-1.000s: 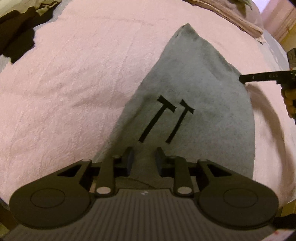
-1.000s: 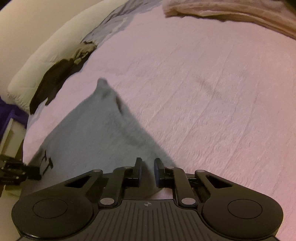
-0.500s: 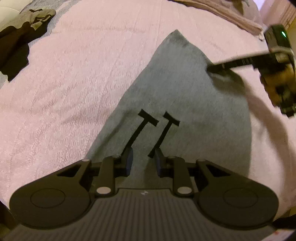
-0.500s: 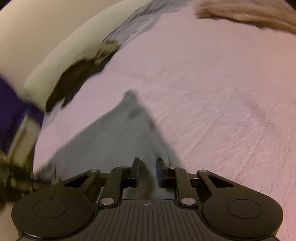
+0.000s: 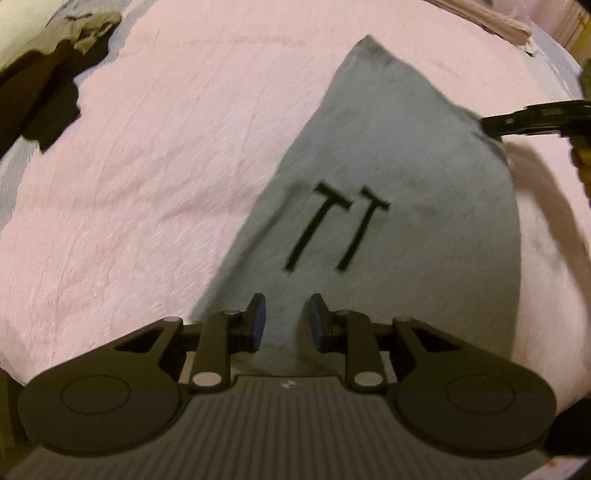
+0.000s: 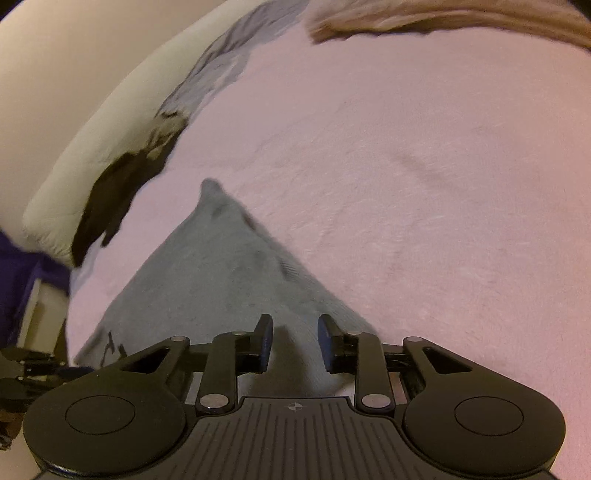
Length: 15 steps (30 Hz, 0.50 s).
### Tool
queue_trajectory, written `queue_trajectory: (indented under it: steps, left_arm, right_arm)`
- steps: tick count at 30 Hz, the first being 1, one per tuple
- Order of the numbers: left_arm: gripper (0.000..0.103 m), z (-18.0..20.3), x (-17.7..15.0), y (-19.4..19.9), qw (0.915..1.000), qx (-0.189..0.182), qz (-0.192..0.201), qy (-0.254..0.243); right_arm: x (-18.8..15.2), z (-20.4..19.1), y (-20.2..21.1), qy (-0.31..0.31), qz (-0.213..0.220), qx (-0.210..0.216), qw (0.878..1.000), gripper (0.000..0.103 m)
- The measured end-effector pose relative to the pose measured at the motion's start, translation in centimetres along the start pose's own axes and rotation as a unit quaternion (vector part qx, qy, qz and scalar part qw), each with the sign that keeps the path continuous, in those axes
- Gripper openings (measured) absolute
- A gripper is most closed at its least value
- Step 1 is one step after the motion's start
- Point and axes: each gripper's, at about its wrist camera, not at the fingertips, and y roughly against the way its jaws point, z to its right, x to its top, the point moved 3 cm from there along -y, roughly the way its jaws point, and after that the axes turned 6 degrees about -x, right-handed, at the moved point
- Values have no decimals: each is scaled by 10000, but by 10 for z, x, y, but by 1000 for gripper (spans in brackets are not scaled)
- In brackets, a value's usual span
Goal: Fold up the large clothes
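A pink textured bedspread (image 5: 147, 184) covers the bed and fills most of both views. On it lies the grey garment (image 5: 406, 166), spread flat in a long shape that narrows to a point at about 12 o'clock in the left wrist view; two black T-shaped marks (image 5: 332, 229) are printed near its middle. The left gripper (image 5: 284, 321) is at the near edge of the garment, at 6 o'clock, with its jaws apart and grey cloth showing in the gap between them. The right gripper (image 6: 295, 341) is at the garment's other side edge, its jaws also apart over the cloth; in the left wrist view it shows at 3 o'clock, touching the edge of the garment. A dark piece of clothing (image 5: 48, 88) lies at 10 o'clock, well apart from the garment, beside a white pillow (image 6: 92, 166). A beige folded fabric (image 6: 443, 18) lies at the far edge of the bed.
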Motion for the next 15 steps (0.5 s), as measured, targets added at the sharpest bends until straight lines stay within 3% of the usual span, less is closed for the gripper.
queue_trajectory:
  steps: [3, 8, 12, 15]
  left_arm:
    - [23, -11, -2, 3, 9996, -157, -75, -221]
    - [22, -23, -1, 8, 9940, -683, -1, -857]
    - [21, -40, 1, 7, 9850, -1271, 110, -1161]
    - [20, -50, 0, -6, 9781, -1591, -44, -1341]
  right_arm:
    - [-11, -8, 26, -128, 151, -308, 9993, 28]
    - [-56, -68, 56, -47, 412, -273, 9988, 34]
    - [-105, -117, 47, -542, 269, -217, 9979, 35]
    - [-134, -132, 26, -958, 122, -585, 9936, 37]
